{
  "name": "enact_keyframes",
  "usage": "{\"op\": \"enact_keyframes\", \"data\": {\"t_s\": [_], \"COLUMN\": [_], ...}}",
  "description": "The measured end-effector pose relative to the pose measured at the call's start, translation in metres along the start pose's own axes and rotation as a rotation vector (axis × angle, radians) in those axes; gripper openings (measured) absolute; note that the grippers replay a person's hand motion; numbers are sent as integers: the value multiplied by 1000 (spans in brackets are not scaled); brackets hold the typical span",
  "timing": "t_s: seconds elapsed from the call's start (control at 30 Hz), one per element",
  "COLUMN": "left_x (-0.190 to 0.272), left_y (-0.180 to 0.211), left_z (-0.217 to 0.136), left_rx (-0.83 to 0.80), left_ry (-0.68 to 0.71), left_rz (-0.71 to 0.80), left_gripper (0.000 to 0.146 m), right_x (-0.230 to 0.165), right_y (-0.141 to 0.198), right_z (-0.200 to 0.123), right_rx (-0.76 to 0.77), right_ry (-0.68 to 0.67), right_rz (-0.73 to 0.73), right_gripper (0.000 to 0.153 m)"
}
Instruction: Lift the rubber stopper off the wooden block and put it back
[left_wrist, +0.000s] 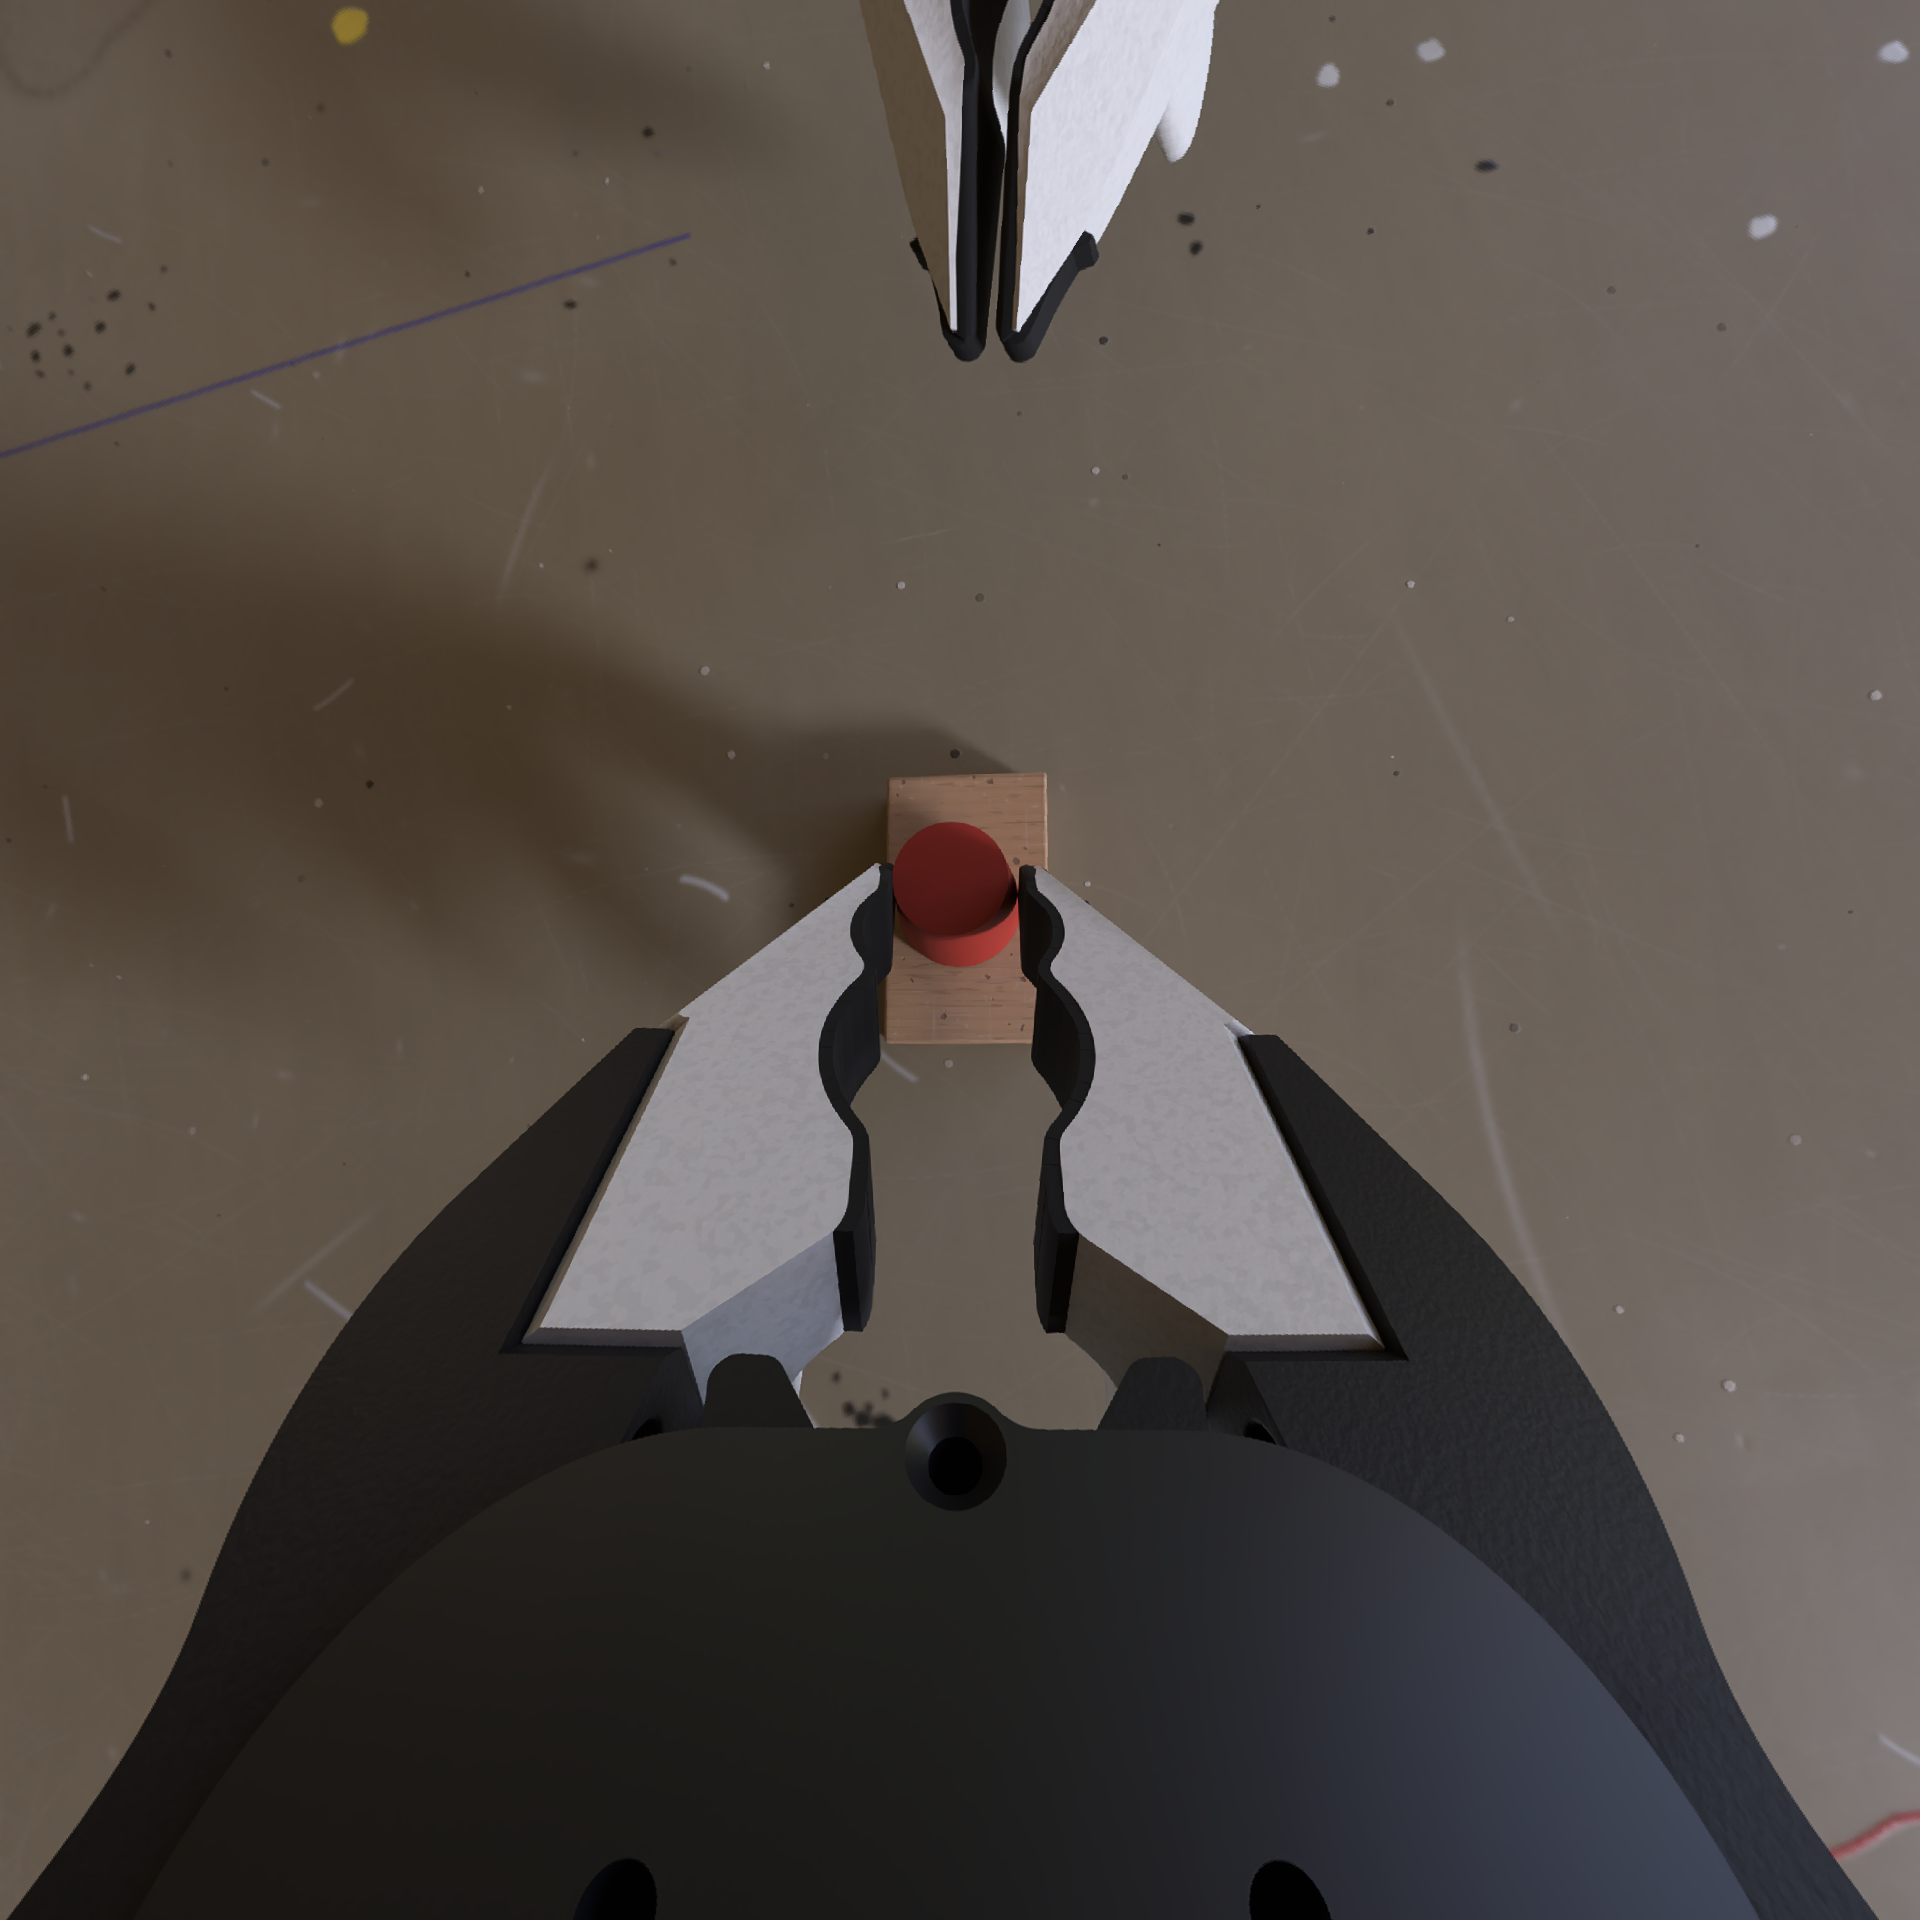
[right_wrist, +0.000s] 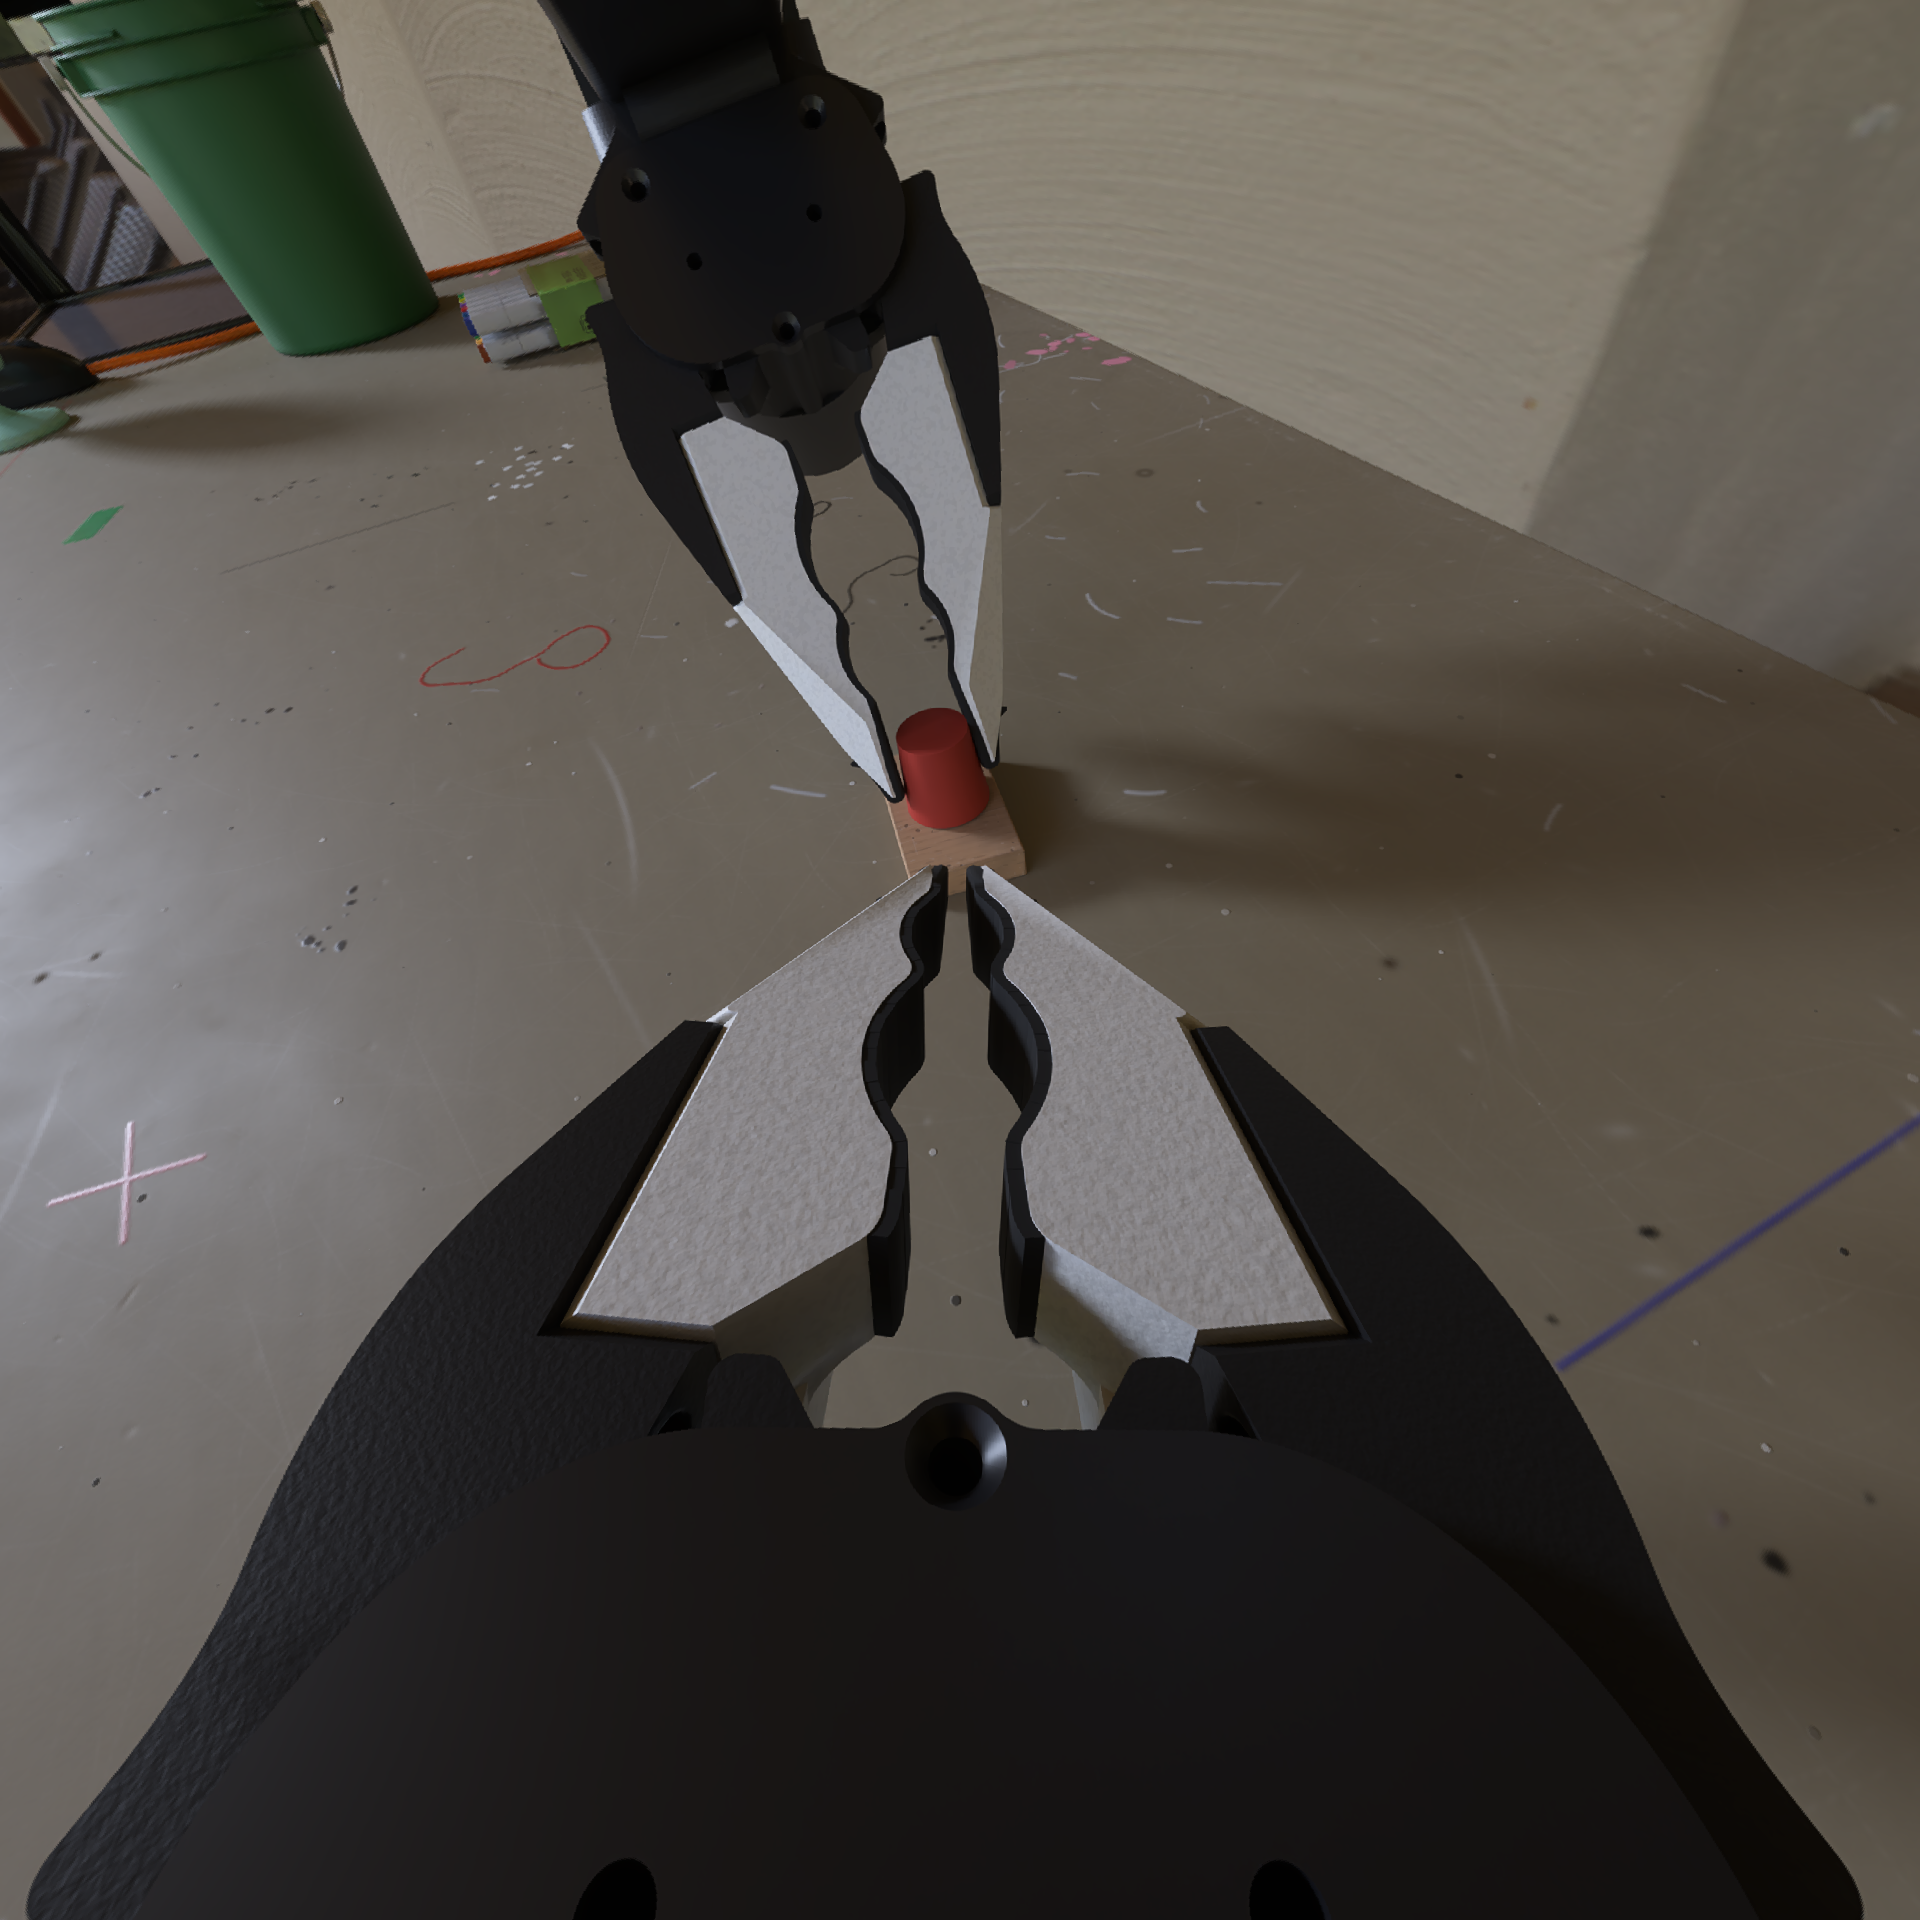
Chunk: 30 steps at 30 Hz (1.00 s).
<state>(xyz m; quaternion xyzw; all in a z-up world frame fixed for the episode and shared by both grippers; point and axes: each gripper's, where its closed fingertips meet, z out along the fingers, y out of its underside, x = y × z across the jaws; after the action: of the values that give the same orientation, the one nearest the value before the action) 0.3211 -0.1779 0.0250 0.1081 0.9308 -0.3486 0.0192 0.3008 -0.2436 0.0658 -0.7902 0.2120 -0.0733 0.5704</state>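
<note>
Left wrist view: the left gripper (left_wrist: 956, 883) points down at the wooden block (left_wrist: 966, 997), which lies flat on the scuffed floor (left_wrist: 416, 623). The red rubber stopper (left_wrist: 954, 891) stands upright on the block, right between the two fingertips (left_wrist: 881, 904); both black pads sit against its sides, so the fingers are pinching it. Beyond the block, well apart from it, the right gripper (left_wrist: 992, 348) hangs with its tips almost together.

Right wrist view: the right gripper (right_wrist: 957, 881) has its fingers pressed nearly together, holding nothing, tips just short of the block's (right_wrist: 961, 847) near edge. The stopper (right_wrist: 941, 769) sits on the block, flanked by the left gripper's (right_wrist: 943, 769) fingertips reaching down from above. Far behind the block a green bucket (right_wrist: 249, 177) stands by the wall.
</note>
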Motion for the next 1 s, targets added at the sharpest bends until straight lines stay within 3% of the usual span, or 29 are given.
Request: {"op": "enact_keyframes", "data": {"t_s": [0.4, 1.0], "left_x": [4, 5], "left_y": [-34, -31], "left_z": [-18, -10], "left_rx": [345, 342], "left_ry": [60, 69], "left_rz": [-61, -86], "left_gripper": [23, 23], "right_x": [-5, -2], "right_y": [-16, -6], "right_z": [-2, 5], "right_rx": [107, 53], "right_ry": [-6, -17], "right_rz": [-34, 6], "right_gripper": [3, 3]}}
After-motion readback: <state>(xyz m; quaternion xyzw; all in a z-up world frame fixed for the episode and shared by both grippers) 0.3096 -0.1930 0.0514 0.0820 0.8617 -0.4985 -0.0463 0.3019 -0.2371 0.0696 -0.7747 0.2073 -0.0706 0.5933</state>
